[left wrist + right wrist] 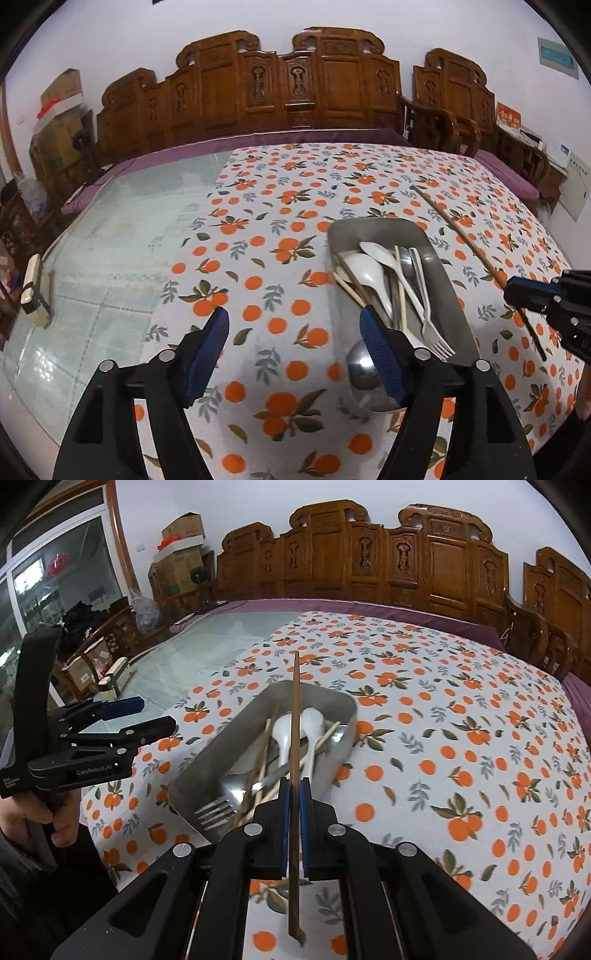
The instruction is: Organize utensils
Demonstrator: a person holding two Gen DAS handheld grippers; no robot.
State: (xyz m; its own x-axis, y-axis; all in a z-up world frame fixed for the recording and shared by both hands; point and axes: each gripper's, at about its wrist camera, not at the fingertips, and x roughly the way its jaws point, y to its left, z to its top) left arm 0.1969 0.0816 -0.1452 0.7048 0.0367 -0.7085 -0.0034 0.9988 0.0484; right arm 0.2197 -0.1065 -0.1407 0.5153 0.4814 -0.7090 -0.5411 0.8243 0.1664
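A metal tray (369, 223) (195, 775) sits on the orange-print tablecloth and holds white spoons (369, 273) (284, 731), a white fork (432, 325), a metal ladle (364, 369) and several light chopsticks. My left gripper (295, 317) (157, 714) is open with nothing between its blue pads, just left of the tray's near end. My right gripper (294, 782) (517, 291) is shut on a long brown chopstick (295, 701) (461, 232). The chopstick points away from me over the tray.
The tablecloth (280, 206) covers the right part of a glass-topped table (122, 229). A small cream box (35, 291) (118, 675) stands at its left edge. A carved wooden bench (295, 85) runs along the far side. A person's hand (37, 812) grips the left tool.
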